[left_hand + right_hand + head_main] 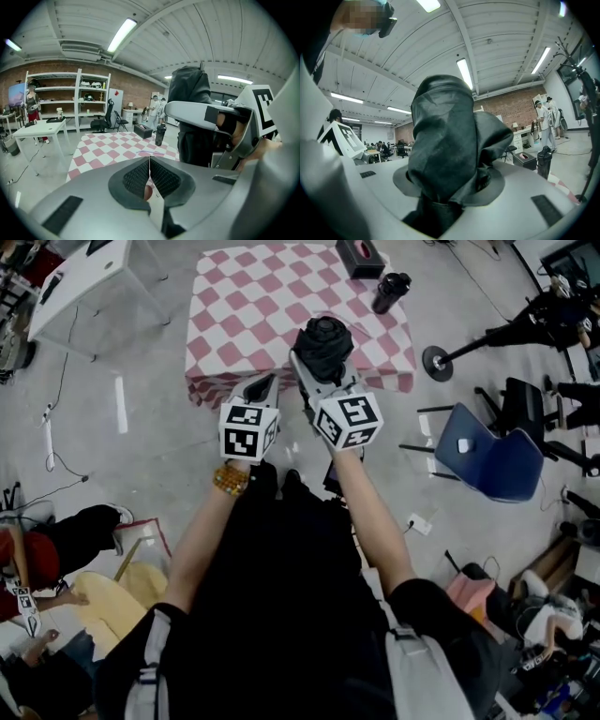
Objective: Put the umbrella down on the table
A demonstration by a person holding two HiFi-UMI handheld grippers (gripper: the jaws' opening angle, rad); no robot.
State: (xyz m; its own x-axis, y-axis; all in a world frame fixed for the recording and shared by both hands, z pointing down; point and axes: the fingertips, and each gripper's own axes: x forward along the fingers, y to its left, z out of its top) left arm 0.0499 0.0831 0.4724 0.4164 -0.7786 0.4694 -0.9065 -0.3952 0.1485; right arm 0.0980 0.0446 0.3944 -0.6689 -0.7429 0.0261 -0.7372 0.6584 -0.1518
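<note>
A folded black umbrella stands upright in my right gripper, whose jaws are shut on its lower part. In the right gripper view the umbrella fills the middle and hides the right gripper pads. My left gripper is beside it on the left, shut and empty; its pads meet in the left gripper view. Both grippers hang over the floor just short of the near edge of the table, which has a pink and white checked cloth. From the left gripper view the umbrella rises at the right.
A black tissue box and a black bottle stand at the table's far right corner. A blue chair and a stand's round base are to the right, a white table at the far left. A person sits at the lower left.
</note>
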